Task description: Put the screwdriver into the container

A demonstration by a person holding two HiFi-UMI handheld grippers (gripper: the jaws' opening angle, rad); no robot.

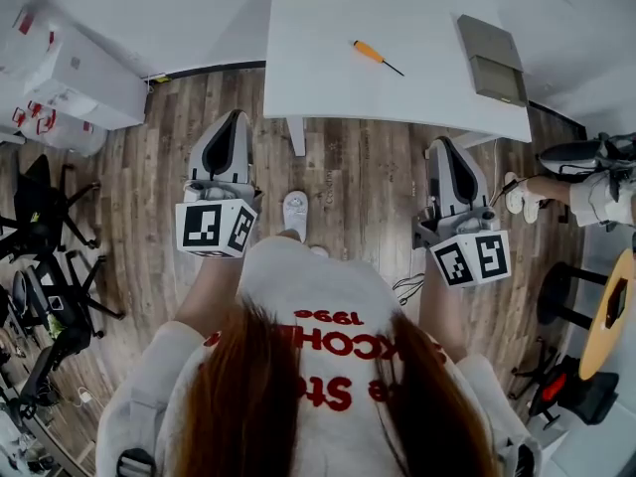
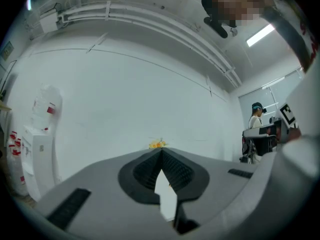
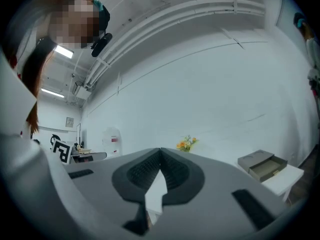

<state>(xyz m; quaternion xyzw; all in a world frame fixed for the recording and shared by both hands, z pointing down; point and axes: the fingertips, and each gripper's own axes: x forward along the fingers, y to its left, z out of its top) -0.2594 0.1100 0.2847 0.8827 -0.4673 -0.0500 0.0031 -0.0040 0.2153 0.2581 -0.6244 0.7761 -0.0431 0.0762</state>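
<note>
An orange-handled screwdriver (image 1: 375, 57) lies on the white table (image 1: 328, 78) in the head view, near its middle. A grey-green container (image 1: 492, 59) with an open drawer rests at the table's right end; it also shows in the right gripper view as the container (image 3: 262, 164). My left gripper (image 1: 237, 117) and right gripper (image 1: 441, 144) are held level over the wooden floor, short of the table's near edge. Both are shut, their tips meeting, with nothing between them. The left gripper (image 2: 161, 151) and the right gripper (image 3: 160, 151) point toward the white wall.
White boxes (image 1: 70, 78) stand at the left by the wall. Black stands and gear (image 1: 45, 266) crowd the left floor. A person's legs and shoes (image 1: 556, 182) are at the right, beside a round wooden table (image 1: 611, 316). Another person (image 2: 256, 119) stands at a far desk.
</note>
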